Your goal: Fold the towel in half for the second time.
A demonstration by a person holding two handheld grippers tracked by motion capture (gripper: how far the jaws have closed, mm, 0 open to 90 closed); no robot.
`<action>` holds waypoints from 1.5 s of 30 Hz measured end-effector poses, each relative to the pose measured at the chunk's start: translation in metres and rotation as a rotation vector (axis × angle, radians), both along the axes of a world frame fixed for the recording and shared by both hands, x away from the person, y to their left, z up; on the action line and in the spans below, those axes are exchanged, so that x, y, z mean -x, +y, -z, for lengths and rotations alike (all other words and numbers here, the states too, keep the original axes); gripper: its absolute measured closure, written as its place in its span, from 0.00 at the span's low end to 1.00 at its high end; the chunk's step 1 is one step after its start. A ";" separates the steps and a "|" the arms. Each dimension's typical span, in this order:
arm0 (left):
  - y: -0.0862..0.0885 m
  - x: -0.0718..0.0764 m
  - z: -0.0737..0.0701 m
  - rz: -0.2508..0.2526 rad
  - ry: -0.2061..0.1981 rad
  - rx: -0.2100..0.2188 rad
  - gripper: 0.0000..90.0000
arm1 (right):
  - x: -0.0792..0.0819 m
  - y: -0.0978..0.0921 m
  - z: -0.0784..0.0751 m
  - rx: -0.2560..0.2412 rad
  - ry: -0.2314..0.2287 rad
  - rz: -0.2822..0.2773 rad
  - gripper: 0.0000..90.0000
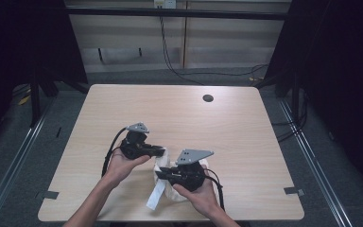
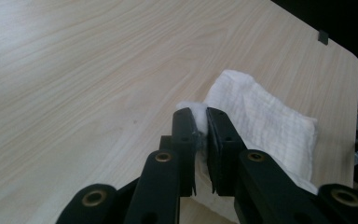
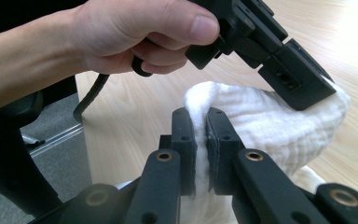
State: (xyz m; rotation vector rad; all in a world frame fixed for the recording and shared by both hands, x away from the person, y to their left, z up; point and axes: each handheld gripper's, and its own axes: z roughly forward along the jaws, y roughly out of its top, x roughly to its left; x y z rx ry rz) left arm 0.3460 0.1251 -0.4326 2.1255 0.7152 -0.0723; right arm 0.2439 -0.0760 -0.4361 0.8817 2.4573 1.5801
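while the left gripper [image 2: 200, 122] pinches one corner of the soft white waffle-weave cloth [image 2: 265, 121] (bunched, rumpled), the right gripper [image 3: 199, 122] clamps another fold.

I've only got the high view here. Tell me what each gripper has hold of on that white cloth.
Observer: In the left gripper view, the left gripper has its jaws pinched on a fold of the white cloth.
Operator: Now the right one.
Observer: The right gripper is likewise clamped on a raised edge of the cloth.
Operator: Say how close the two are.
Observer: In the right gripper view, the left gripper's jaw tip grips the same raised ridge, just beyond the right gripper's jaws.
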 end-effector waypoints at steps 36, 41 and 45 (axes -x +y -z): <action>-0.071 -0.003 0.015 0.064 0.069 -0.061 0.93 | 0.019 -0.075 0.021 0.028 0.036 0.136 0.93; -0.081 -0.003 0.016 0.080 0.075 -0.055 0.93 | 0.023 -0.083 0.021 0.038 0.036 0.150 0.93; -0.090 -0.004 0.020 0.085 0.079 -0.056 0.93 | 0.025 -0.089 0.024 0.049 0.042 0.164 0.93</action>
